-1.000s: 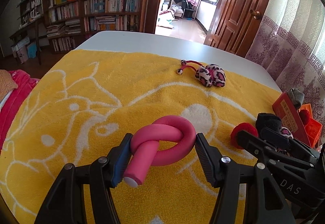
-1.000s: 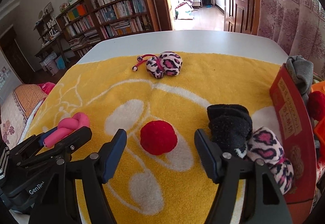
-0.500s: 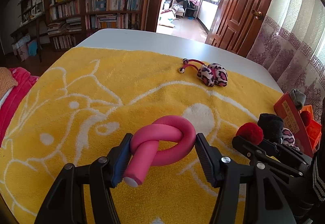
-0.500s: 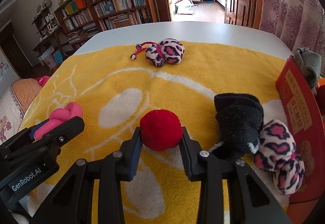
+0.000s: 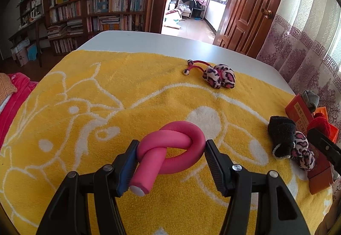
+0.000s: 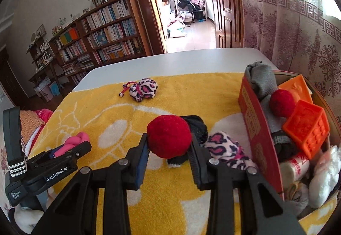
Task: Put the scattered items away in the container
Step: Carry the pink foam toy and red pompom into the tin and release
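Yellow towelling (image 5: 132, 98) covers the near part of a white table (image 5: 149, 40), with bookshelves (image 5: 110, 0) and an open doorway beyond it.

Nearest to the box (image 6: 259, 128) on the towel's right side, the right gripper (image 6: 168, 150) pinches a red pompom (image 6: 169, 136) between its two pads, squashed a little and lifted clear of the cloth just left of the box wall. It looks light, soft and springy, so a grip across its middle should hold; a harder squeeze would only flatten it.

Just behind the pompom, against the box's left side, lie a rolled black sock (image 6: 197, 125) and a leopard-print scrunchie (image 6: 221, 148), both limp fabric best taken across the bulk.

Further left of the box, the left gripper (image 5: 170, 169) clamps a knotted pink foam tube (image 5: 170, 149) resting on the towel, one pad on each side of the loop. Foam gives under pressure and weighs little; holding the knot keeps it from twisting.

Farthest from the box, toward the towel's back edge, sits a second leopard-print hair tie (image 5: 218, 76), small and soft.

Inside the box already: a grey sock (image 6: 259, 79), another pompom (image 6: 281, 103) and orange blocks (image 6: 307, 130).
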The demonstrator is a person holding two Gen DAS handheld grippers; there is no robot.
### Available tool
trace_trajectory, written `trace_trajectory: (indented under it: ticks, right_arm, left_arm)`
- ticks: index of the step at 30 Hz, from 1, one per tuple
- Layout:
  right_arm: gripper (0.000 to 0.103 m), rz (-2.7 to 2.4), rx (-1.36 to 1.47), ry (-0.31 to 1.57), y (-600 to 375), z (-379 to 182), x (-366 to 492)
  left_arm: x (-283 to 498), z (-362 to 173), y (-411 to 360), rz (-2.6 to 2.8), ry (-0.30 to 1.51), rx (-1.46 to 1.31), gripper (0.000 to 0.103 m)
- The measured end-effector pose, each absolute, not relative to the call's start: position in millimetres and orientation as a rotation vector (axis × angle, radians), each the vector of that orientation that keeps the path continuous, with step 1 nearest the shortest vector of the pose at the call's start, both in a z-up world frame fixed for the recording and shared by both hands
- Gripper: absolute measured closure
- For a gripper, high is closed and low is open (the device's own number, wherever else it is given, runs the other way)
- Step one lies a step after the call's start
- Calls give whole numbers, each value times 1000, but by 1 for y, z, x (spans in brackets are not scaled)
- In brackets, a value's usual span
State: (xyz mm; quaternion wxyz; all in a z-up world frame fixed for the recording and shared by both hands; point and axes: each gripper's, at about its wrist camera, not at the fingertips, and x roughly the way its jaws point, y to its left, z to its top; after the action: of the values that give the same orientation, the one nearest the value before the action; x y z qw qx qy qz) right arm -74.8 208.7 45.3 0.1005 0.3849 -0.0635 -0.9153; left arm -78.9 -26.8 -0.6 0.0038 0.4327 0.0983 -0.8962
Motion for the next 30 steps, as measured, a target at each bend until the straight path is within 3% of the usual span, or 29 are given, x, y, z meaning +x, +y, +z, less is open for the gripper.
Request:
trace_trajectory:
  ticks: [13, 26, 30]
  right_arm:
    - [64, -3027, 1063, -308, 342, 84, -32]
    - [63, -3076, 1220, -390, 405, 57, -38]
    - [39, -3066, 1194, -407, 406, 53, -34]
  left_arm:
    - [-76, 2, -14, -2845, 249, 1353, 40]
    - [-64, 23, 13, -2917, 205, 1356, 40]
    - [-58, 34, 30, -2958, 193, 1358, 40]
